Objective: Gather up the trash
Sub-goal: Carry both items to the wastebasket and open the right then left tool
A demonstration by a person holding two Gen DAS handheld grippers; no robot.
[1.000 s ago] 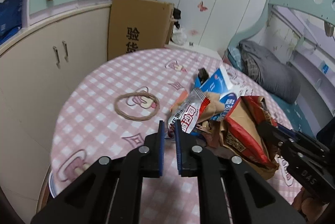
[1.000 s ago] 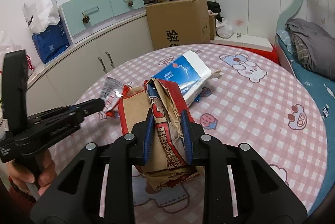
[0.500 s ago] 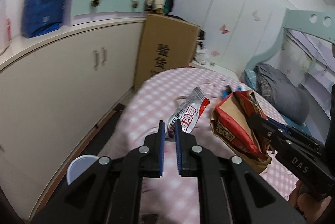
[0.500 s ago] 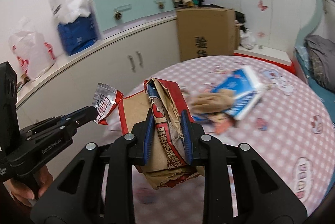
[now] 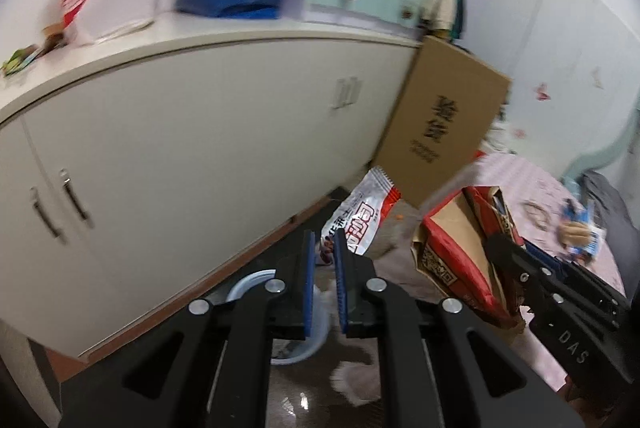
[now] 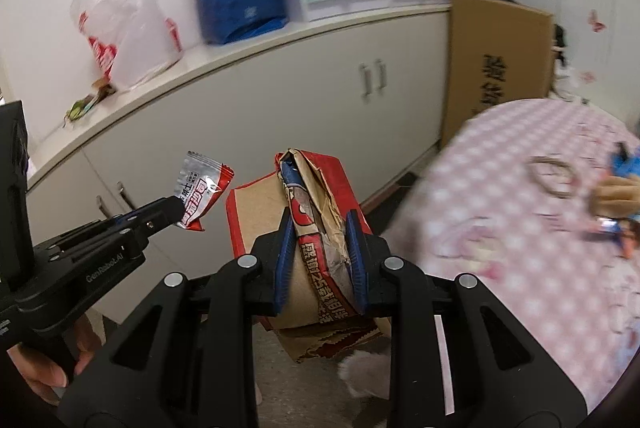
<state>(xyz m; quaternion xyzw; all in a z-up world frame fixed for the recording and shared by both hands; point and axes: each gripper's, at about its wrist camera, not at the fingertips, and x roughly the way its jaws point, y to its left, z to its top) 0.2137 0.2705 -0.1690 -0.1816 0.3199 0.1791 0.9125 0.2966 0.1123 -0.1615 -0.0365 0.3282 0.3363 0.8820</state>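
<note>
Left hand-held gripper point(image 5: 323, 242) pinches snack wrapper point(image 5: 362, 214); right hand-held gripper point(image 6: 320, 228) clamps crumpled bag point(image 6: 316, 224).

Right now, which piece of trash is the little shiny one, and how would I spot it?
Look at the long white cupboard along the wall. In front of it two black grippers are held up side by side. The left gripper pinches the small wrapper: silvery, with red ends and red print. The paper bag in the right gripper is much bigger, brown and red, and crumpled.
</note>
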